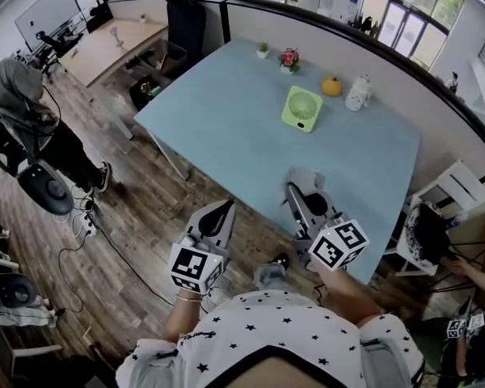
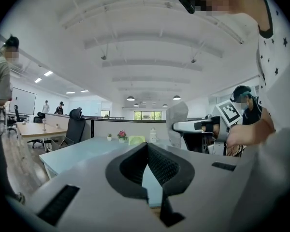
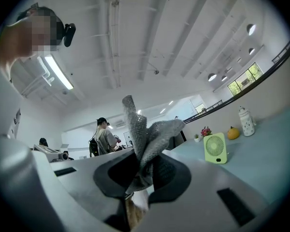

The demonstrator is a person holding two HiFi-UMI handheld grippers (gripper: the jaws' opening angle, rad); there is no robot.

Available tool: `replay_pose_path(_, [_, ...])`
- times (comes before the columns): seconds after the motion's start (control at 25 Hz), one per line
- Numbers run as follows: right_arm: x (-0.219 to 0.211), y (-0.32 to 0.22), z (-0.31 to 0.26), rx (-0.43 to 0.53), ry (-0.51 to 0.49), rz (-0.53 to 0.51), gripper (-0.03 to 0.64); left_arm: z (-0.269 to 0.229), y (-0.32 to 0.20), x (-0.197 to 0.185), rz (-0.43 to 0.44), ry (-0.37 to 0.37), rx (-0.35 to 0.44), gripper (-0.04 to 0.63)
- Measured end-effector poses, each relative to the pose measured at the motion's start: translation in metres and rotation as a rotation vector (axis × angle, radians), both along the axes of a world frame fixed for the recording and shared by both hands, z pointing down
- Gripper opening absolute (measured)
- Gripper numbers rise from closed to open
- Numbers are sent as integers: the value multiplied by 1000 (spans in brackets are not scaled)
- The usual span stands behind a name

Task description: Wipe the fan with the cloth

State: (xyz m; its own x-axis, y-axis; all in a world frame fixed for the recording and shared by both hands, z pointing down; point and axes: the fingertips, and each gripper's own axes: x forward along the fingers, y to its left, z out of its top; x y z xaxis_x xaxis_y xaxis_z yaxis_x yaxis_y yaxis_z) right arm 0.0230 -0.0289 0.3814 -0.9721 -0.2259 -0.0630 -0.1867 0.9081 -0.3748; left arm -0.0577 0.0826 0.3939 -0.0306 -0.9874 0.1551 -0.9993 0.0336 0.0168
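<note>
Right gripper (image 3: pixel 144 170) pinches the grey cloth (image 3: pixel 147 134) over the table's (image 1: pixel 226 128) near edge. Left gripper (image 2: pixel 146 151), jaws together and empty, hangs just off that edge. The green fan (image 1: pixel 301 108) stands near the far edge, well apart from both.

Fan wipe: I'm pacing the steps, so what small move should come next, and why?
Probably carry the right gripper forward over the table toward the green fan: its jaws pinch the grey cloth, and the fan stands well ahead, untouched.
</note>
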Motion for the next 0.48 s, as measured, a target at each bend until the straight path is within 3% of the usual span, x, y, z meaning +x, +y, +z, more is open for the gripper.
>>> replay_pose_path(0.24, [-8, -55, 0, -3, 0, 32, 49, -1, -59, -10, 30, 0, -13, 29])
replay_pose_path(0.48, [-13, -102, 10, -12, 12, 56, 49, 2, -106, -29, 8, 57, 1, 29])
